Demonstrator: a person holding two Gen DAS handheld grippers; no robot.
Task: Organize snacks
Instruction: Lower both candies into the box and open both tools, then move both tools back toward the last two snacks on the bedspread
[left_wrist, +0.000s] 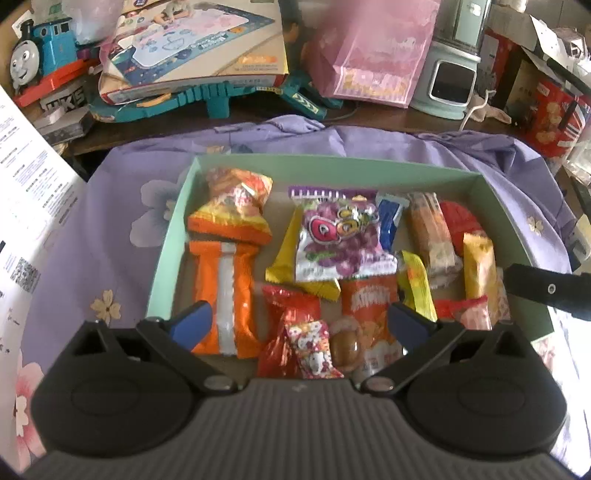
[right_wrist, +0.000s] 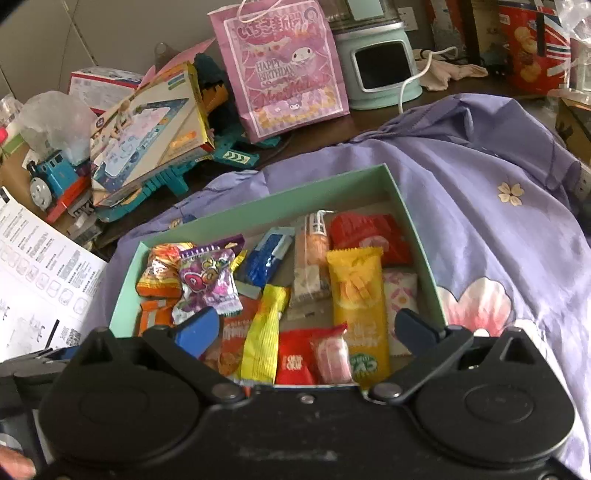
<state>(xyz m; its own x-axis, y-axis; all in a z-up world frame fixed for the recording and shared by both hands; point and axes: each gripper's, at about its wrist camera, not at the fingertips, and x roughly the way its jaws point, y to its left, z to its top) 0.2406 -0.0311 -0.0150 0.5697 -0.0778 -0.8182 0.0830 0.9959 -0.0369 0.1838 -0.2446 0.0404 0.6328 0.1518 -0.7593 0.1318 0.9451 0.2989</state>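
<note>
Two wrist views over a shallow pale green box (left_wrist: 173, 236) resting on a rumpled lilac cloth with pink and cream blossoms (left_wrist: 118, 206). Packed inside the box, many small snack packets. Along the left wall in the left wrist view, a long orange packet with a silver stripe (left_wrist: 225, 295), and beyond it a crumpled orange-and-yellow bag (left_wrist: 236, 206). Near the middle, a white and purple grape candy bag (left_wrist: 336, 240) lying over a gold wrapper (left_wrist: 284, 258). Toward the right side, a blue wrapper (left_wrist: 388, 221), a clear-wrapped pale bar (left_wrist: 432, 232), a red pouch (left_wrist: 458, 221) and a yellow packet (left_wrist: 480, 266). At the near edge, a red foil candy bag (left_wrist: 291, 332) and an orange chip bag (left_wrist: 369, 306). Left gripper (left_wrist: 299, 317) hovering over the near part of the box, blue-padded fingers spread wide apart, nothing clamped between them, only snacks lying below the gap. Right gripper (right_wrist: 317, 325) likewise over the near right part, fingers far apart and empty, above a ridged yellow packet (right_wrist: 262, 339), a red packet (right_wrist: 295, 358) and a tall yellow-orange packet (right_wrist: 358, 295). Behind the cloth, on a dark cluttered tabletop, a blue toy train (left_wrist: 40, 55), a cardboard game box (left_wrist: 199, 48), a pink gift bag (right_wrist: 280, 62) and a mint green appliance with a dark window (right_wrist: 380, 66). At far left, a printed white sheet (right_wrist: 40, 266).
</note>
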